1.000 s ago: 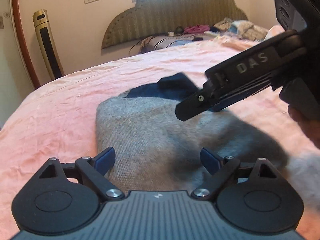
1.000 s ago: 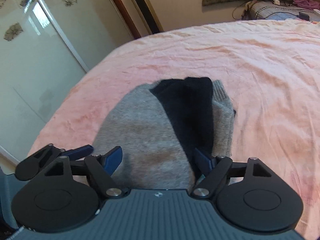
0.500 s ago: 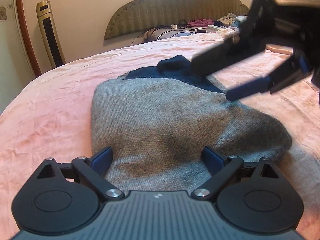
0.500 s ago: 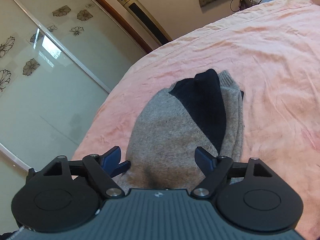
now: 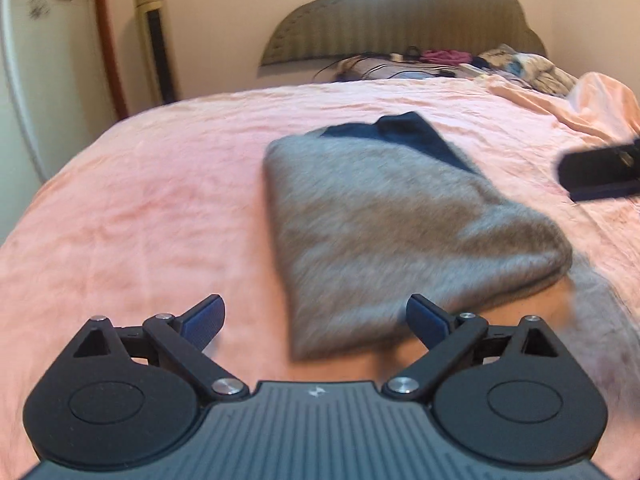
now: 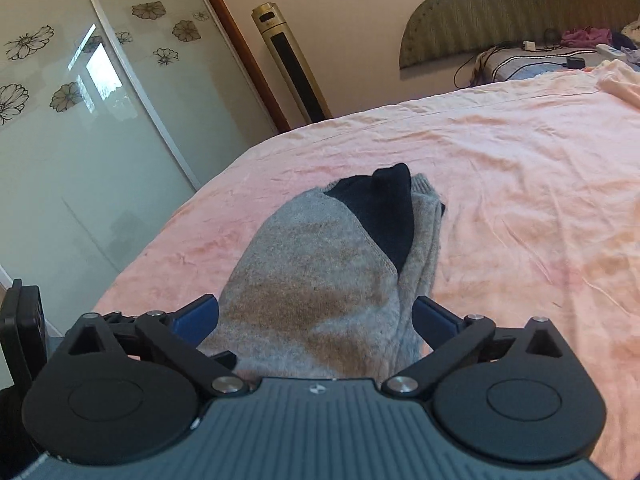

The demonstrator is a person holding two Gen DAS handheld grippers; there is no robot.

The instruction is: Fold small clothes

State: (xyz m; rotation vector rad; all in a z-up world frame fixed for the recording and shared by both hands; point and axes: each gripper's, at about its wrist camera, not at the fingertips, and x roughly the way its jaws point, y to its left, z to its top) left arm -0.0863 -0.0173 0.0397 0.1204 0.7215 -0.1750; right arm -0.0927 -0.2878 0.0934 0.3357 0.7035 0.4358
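A folded grey knit garment (image 5: 392,216) with a dark navy part (image 5: 404,130) at its far end lies on the pink bedsheet (image 5: 140,208). My left gripper (image 5: 316,318) is open and empty at its near left corner. In the right wrist view the garment (image 6: 320,280) lies straight ahead, the navy part (image 6: 384,208) on top at the far end. My right gripper (image 6: 316,314) is open and empty, its jaws spread either side of the garment's near end. The right gripper also shows at the right edge of the left wrist view (image 5: 600,170).
A padded headboard (image 5: 400,24) with pillows and loose clothes (image 5: 516,66) stands at the far end of the bed. A gold tower fan (image 6: 292,68) and a sliding glass wardrobe door (image 6: 80,120) are on the left. A bunched pink sheet (image 5: 600,100) lies far right.
My left gripper has drawn back and to the left, so the garment now sits right of centre. My right gripper has pulled off to the right and tilted up. The garment has stayed put.
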